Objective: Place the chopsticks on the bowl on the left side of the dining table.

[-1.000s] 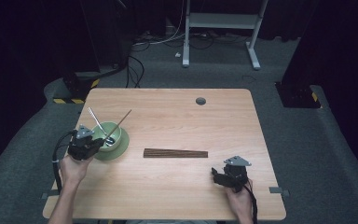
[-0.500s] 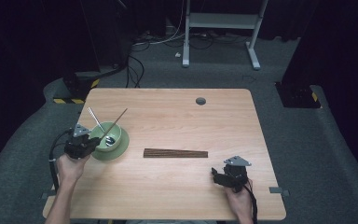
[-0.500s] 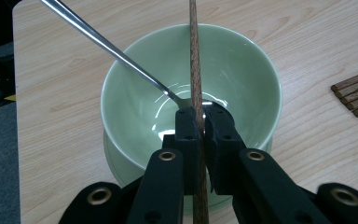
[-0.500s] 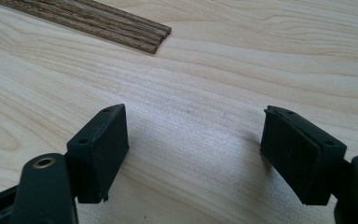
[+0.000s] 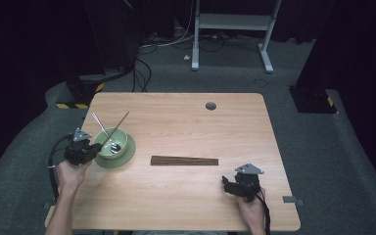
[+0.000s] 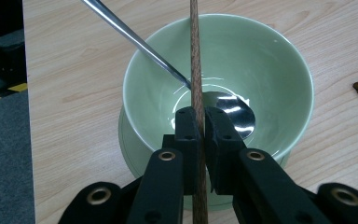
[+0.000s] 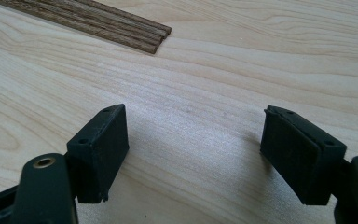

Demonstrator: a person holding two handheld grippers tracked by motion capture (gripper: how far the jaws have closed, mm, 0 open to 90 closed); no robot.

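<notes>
1. Left gripper (image 6: pixel 199 122) pinches 1 chopstick (image 6: pixel 195 56) tight over the green bowl (image 6: pixel 279 60), likely to drop it beside the spoon (image 6: pixel 135 35).
2. Right gripper (image 7: pixel 193 154) rests wide open, empty, near the chopstick bundle (image 5: pixel 184 160), ready for another.
</notes>
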